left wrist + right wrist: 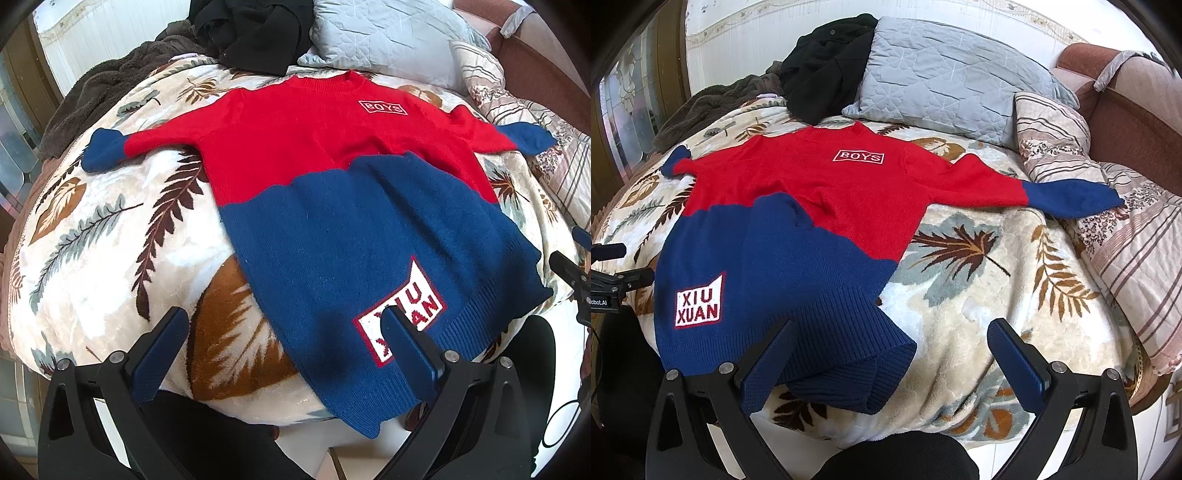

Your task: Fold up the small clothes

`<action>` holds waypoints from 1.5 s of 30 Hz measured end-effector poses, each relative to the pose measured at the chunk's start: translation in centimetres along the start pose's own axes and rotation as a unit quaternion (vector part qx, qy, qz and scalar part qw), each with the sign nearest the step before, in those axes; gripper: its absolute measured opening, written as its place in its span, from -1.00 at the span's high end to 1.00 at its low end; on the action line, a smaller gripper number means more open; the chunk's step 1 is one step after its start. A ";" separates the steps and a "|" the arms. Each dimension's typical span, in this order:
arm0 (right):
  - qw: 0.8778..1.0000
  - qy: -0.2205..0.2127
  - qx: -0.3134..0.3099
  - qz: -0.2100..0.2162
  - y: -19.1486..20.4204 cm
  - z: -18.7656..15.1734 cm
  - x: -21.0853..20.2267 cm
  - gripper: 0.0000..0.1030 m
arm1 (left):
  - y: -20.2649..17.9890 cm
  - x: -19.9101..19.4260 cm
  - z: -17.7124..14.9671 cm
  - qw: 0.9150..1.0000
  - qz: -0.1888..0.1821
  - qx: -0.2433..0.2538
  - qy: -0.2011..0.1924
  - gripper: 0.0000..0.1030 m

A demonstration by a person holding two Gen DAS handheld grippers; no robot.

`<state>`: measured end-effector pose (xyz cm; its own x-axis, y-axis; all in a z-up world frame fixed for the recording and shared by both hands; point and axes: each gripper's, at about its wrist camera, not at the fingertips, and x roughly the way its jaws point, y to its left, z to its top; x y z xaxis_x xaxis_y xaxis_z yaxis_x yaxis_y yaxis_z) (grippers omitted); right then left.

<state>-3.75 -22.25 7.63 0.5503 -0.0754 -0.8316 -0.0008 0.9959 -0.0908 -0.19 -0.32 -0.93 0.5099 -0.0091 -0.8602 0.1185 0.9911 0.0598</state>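
Note:
A small red and blue knit sweater (332, 177) lies flat, front up, on a leaf-print blanket (92, 229), sleeves spread to both sides. It also shows in the right wrist view (783, 229). It bears a white "BOYS" label (858, 157) on the chest and a "XIU XUAN" patch (698, 302) near the hem. My left gripper (284, 317) is open and empty above the hem's left corner. My right gripper (892, 328) is open and empty above the hem's right corner (871, 354). Part of the right gripper shows at the left wrist view's right edge (570, 273).
A grey quilted pillow (953, 74), a black garment pile (827, 62) and a brown fleece throw (709, 107) lie at the far end of the bed. A striped quilt (1108, 206) lies on the right, next to a brown headboard (1137, 122).

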 end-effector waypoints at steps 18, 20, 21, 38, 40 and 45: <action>0.998 0.022 0.040 0.033 -2.4 0.0 2.0 -0.94 | 2.4 2.1 0.2 0.994 -0.047 -0.065 0.081 -1.00; 0.997 0.031 0.051 0.046 -2.9 -0.1 2.7 -0.88 | 2.1 2.6 -0.1 0.990 -0.054 -0.065 0.115 -1.00; 0.996 0.038 0.056 0.052 -3.1 -0.2 3.3 -0.85 | 1.7 2.8 -0.3 0.988 -0.067 -0.067 0.122 -1.00; 0.953 0.131 -0.012 0.274 0.5 -5.7 0.3 0.92 | 5.0 0.6 -1.0 0.977 -0.099 -0.093 0.163 0.85; 0.955 0.156 -0.028 0.251 0.9 -6.7 0.8 0.86 | 5.5 1.1 -1.6 0.974 -0.103 -0.100 0.174 0.85; 0.959 0.109 0.119 0.233 -4.6 -3.9 3.1 0.55 | 4.7 1.5 -1.8 0.976 -0.123 -0.088 0.155 0.52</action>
<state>-5.32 -27.31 3.29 0.3485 0.3982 -0.8486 -0.0004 0.9054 0.4246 -0.43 4.60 -2.87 0.1979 -0.2371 -0.9511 0.0431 0.9715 -0.2332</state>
